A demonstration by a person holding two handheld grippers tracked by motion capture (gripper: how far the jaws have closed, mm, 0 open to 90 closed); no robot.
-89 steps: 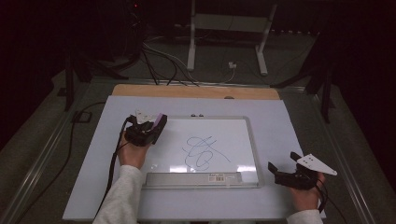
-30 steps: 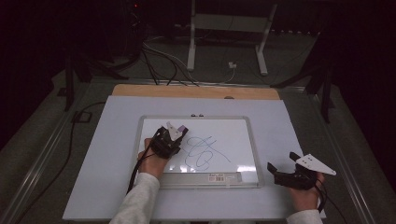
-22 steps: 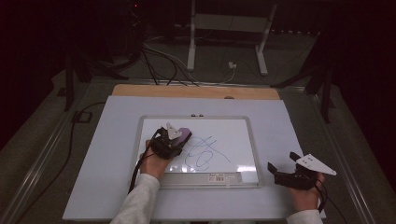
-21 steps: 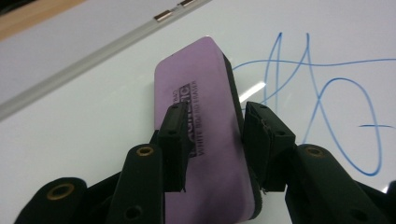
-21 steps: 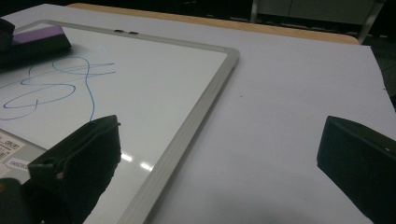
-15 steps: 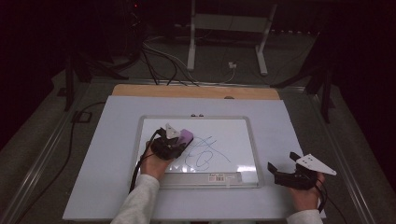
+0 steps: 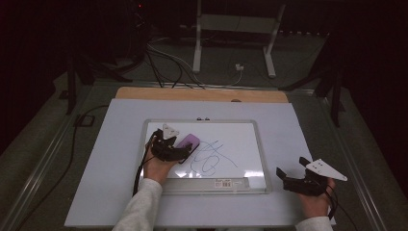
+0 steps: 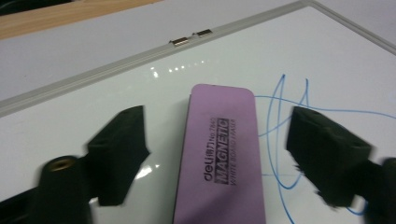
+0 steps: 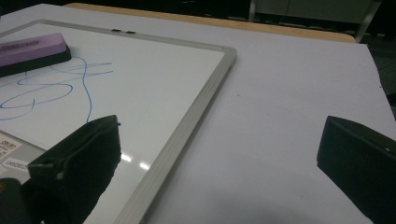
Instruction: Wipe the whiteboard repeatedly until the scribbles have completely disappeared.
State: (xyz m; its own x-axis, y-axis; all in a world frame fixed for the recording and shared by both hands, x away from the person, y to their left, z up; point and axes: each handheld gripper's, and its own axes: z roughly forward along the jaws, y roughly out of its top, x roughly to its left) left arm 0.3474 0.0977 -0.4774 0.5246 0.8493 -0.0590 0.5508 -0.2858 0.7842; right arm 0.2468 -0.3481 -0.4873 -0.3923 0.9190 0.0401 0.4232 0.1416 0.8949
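Left tool [image 8: 215,154] now spread, eraser [image 8: 219,158] released on whiteboard [image 7: 240,139]; right tool [image 9: 219,163] unmoved, spread

eraser [image 8: 219,158]: near end cut off by frame | whiteboard label [image 7: 224,183]: print unreadable

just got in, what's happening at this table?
A person is working on a small whiteboard that has blue scribbles on it. The left gripper is over the board with its jaws open on either side of a purple magnetic eraser, which lies flat on the board at the left edge of the scribbles; the jaws are not touching it. The right gripper hovers open and empty off the board's lower right corner. The scribbles are unerased.
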